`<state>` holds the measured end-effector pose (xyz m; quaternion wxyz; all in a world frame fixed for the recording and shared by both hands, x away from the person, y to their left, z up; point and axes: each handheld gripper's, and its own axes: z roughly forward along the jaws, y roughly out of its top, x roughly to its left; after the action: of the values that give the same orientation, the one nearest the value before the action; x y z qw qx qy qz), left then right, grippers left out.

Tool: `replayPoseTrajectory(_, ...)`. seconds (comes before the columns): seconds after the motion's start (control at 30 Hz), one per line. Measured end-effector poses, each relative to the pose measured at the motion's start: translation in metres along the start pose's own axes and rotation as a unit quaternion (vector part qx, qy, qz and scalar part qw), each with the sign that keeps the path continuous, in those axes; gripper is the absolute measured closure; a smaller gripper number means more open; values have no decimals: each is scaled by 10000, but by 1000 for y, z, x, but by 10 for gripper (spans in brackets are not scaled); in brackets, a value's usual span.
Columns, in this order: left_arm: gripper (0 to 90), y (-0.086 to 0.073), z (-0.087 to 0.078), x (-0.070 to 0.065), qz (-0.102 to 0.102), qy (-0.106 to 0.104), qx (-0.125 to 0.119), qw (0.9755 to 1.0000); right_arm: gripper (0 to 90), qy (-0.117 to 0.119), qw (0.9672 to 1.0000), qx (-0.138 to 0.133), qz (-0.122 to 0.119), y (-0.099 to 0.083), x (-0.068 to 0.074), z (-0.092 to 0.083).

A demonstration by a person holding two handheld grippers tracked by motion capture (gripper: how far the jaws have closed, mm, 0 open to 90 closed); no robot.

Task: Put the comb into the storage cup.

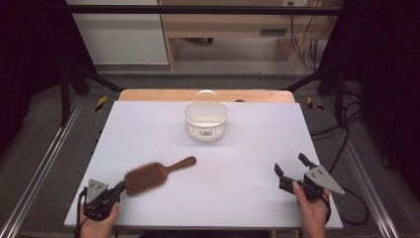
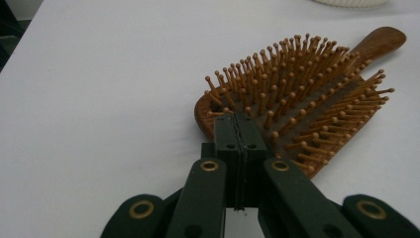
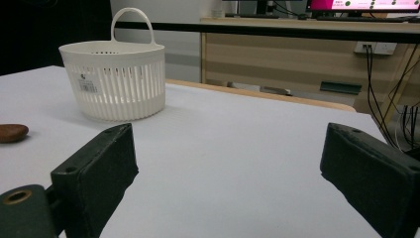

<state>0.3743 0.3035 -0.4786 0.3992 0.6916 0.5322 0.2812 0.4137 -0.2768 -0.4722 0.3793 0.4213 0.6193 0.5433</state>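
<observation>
High view: my left gripper [image 1: 118, 188] sits with jaws pressed together, empty, tips at the rounded head end of the brown wooden paddle hairbrush [image 1: 154, 174]. Its long axis runs ahead and rightward from those tips, handle pointing towards the white slatted plastic basket [image 1: 205, 120]. My right gripper [image 1: 291, 165] gapes wide, well apart.
</observation>
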Motion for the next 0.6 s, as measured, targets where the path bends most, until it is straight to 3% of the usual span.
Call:
replayPoseTrajectory(0.2, 898, 3, 7, 6, 16, -5, -52, 10000, 74, 4, 10000, 32, 15, -1, 0, 1)
replayPoseTrajectory(0.37, 898, 7, 14, 13, -123, -65, -68, 9999, 75, 22, 10000, 57, -29, -1, 2, 2)
replayPoseTrajectory(0.6, 899, 13, 18, 14, -34, -1, -17, 10000, 75, 27, 10000, 82, 1, -1, 2, 2)
